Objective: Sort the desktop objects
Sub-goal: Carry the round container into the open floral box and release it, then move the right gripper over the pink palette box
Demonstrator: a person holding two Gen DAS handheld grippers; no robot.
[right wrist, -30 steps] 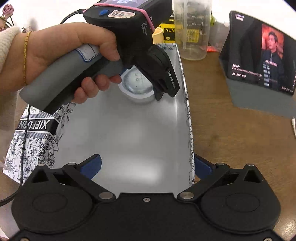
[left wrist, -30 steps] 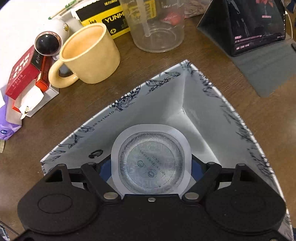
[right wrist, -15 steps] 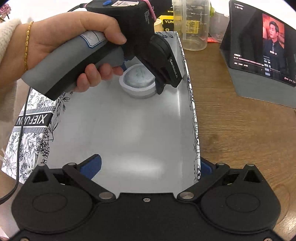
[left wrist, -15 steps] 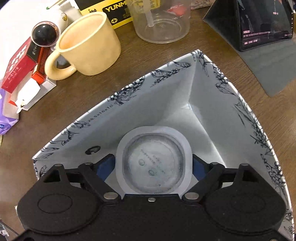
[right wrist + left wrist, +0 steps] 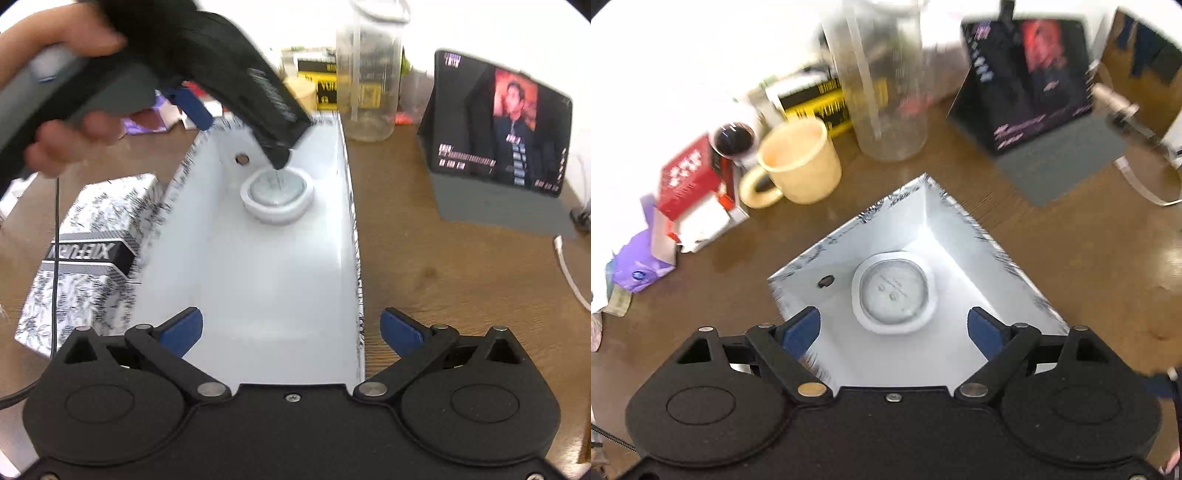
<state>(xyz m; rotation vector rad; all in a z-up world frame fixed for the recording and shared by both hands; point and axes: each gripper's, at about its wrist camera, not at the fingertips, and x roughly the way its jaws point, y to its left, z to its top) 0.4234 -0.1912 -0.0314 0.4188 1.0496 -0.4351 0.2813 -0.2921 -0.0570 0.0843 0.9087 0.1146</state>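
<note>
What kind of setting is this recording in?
Probably a home or office desk: a wooden tabletop crowded with a cream mug, a propped tablet playing video and an open patterned storage box.

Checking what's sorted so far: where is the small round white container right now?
The round white container sits inside the open white box, near its far end by the round hole, free of the left gripper's open jaws.

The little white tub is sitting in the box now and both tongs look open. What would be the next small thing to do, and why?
Probably draw the left tongs back and up, clear of the box. The white tub rests on the box floor near the far corner, no longer gripped, and the fingers stand wide apart. The cream mug waits outside, a likely next pick.
</note>
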